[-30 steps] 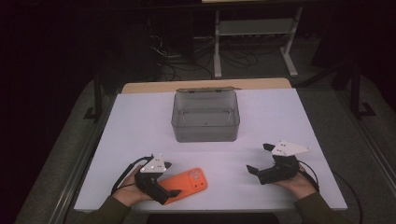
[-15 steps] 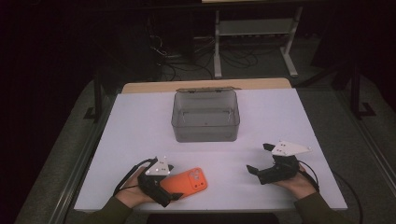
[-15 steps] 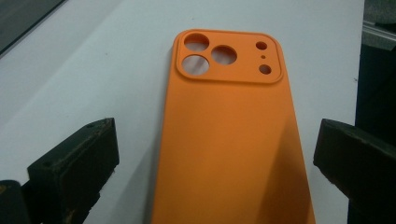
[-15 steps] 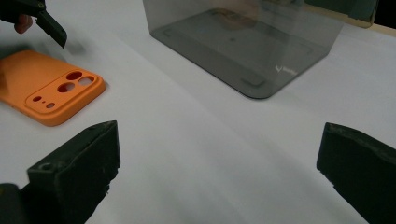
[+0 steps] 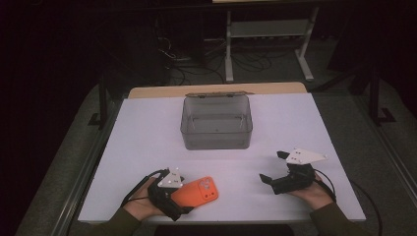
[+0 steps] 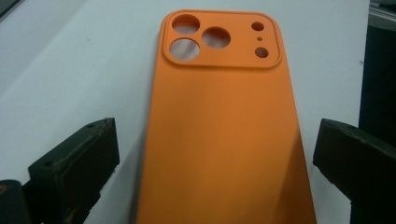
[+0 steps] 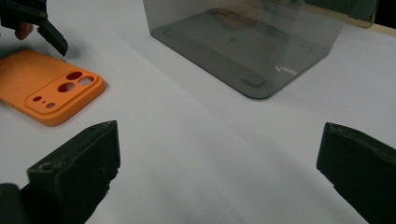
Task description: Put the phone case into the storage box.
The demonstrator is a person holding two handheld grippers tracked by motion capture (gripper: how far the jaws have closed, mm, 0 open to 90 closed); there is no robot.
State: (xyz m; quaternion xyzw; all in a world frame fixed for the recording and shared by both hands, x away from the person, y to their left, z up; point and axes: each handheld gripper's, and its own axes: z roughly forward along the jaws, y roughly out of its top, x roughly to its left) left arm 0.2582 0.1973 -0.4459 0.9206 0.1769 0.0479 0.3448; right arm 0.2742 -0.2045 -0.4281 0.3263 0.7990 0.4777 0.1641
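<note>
The orange phone case [image 6: 224,130] is laid flat, camera cut-outs upward, on the white surface [image 5: 147,128] near its front edge, at the person's left. It is positioned between the jaws of the left tool [image 5: 189,199], which are held apart, one on each side of the case; no contact with either jaw is seen in the left gripper view. The right tool [image 5: 273,169] is held low over the surface at the right, well apart from the case, with its jaws spread wide and nothing between them. A clear grey box [image 5: 216,123] is placed farther back, at the centre
</note>
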